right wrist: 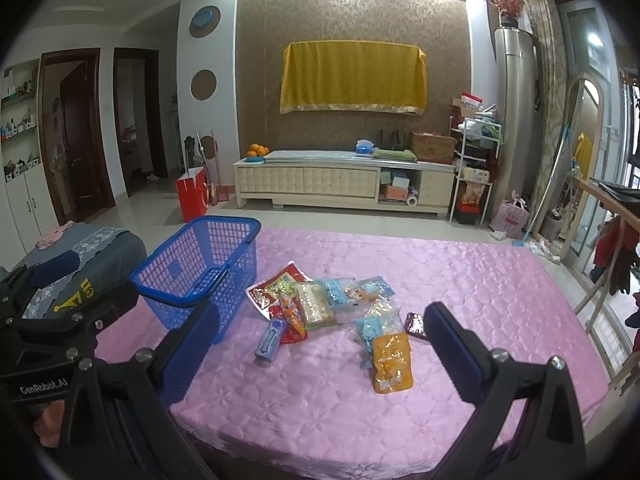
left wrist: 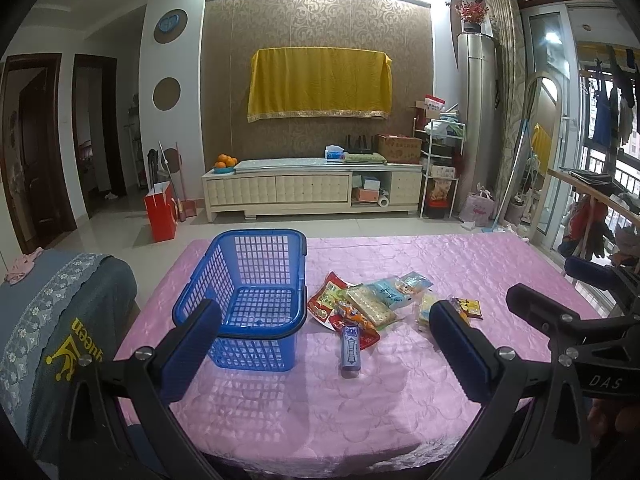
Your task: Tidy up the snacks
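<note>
I've both grippers, left and right, fingers spread empty, ahead loose foil snack packets beside the empty blue plastic lattice basket.

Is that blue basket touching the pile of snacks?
Apart. The right wrist view shows pink tablecloth between the blue basket and the nearest red packet.

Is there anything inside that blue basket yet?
Nothing shows inside the basket: its mesh floor looks bare in the left wrist view. The snacks all lie on the pink tablecloth beside it. The near inner corner is hidden behind one of the fingers.
</note>
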